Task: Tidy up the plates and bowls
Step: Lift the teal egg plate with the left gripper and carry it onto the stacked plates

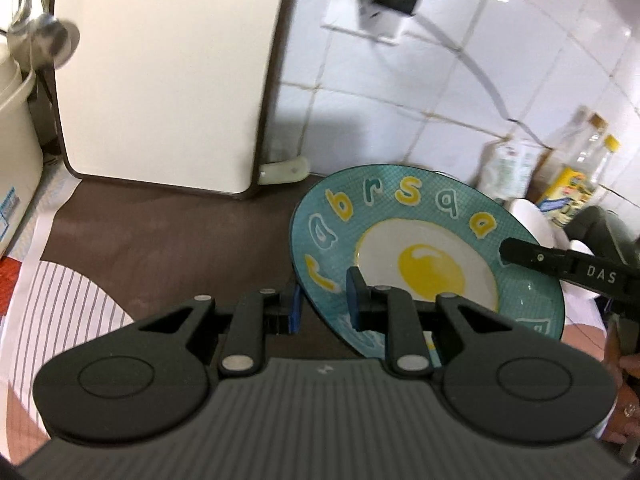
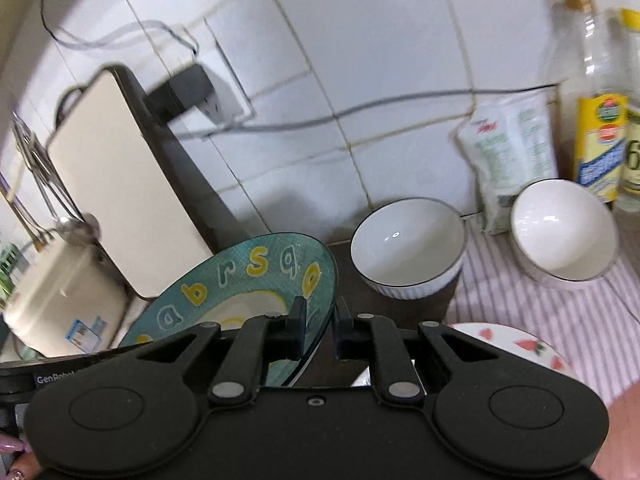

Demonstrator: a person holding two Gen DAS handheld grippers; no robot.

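A teal plate (image 1: 424,232) with yellow letters and a fried-egg picture is held tilted above the brown mat. My left gripper (image 1: 324,300) grips its near-left rim, one blue pad over the rim and one under. My right gripper (image 2: 318,330) is shut on the opposite rim of the same plate (image 2: 240,280); its finger also shows in the left wrist view (image 1: 520,252). Two white bowls with dark rims stand beyond, one near (image 2: 408,246) and one further right (image 2: 564,230). A strawberry-patterned plate (image 2: 516,344) lies under my right gripper.
A cream appliance (image 1: 160,76) stands at the back left against the tiled wall. A cream pot (image 2: 60,300) with hanging utensils is at the far left. Oil bottles (image 2: 600,132) and a white pouch (image 2: 508,156) stand at the back right. A striped cloth (image 2: 560,320) covers the counter.
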